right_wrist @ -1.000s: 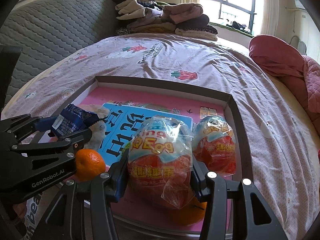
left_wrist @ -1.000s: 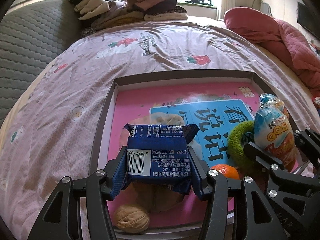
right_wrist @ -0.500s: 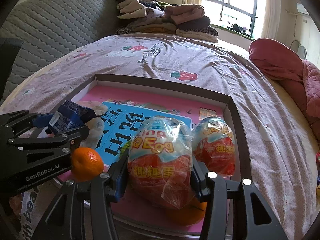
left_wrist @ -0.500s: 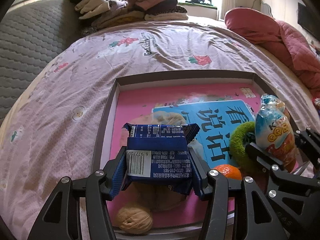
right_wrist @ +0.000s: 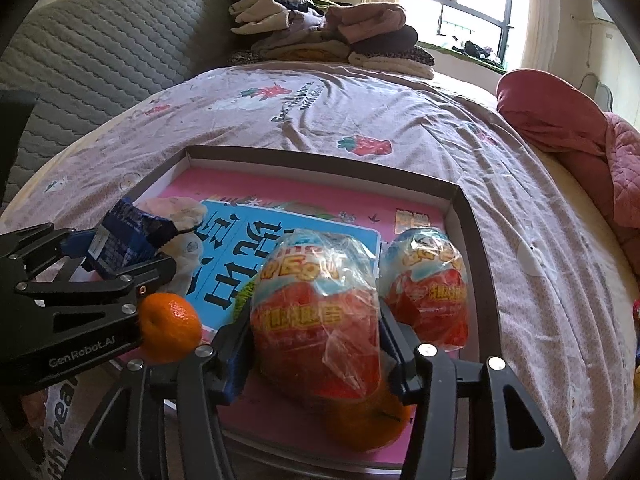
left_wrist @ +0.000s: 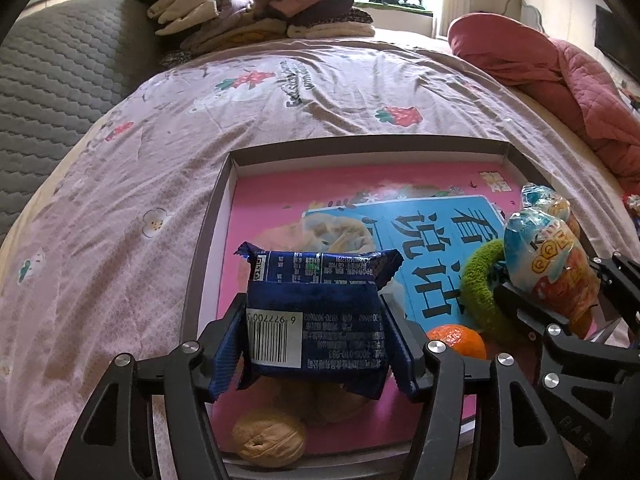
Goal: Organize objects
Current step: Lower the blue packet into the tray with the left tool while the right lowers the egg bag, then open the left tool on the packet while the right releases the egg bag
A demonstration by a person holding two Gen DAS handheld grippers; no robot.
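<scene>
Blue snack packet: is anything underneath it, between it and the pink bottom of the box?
Yes. Walnuts lie right under the blue snack packet at the near edge of the box. The left tongs have just been opening with the packet between them, so it would probably land on the nuts.

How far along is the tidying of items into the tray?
Done: a walnut, tangerine, green ring and a second wrapped egg lie in the tray. In hand: the left claw grips a blue packet, the right claw a wrapped egg; both jaws have just been opening. Left: releasing them.
</scene>
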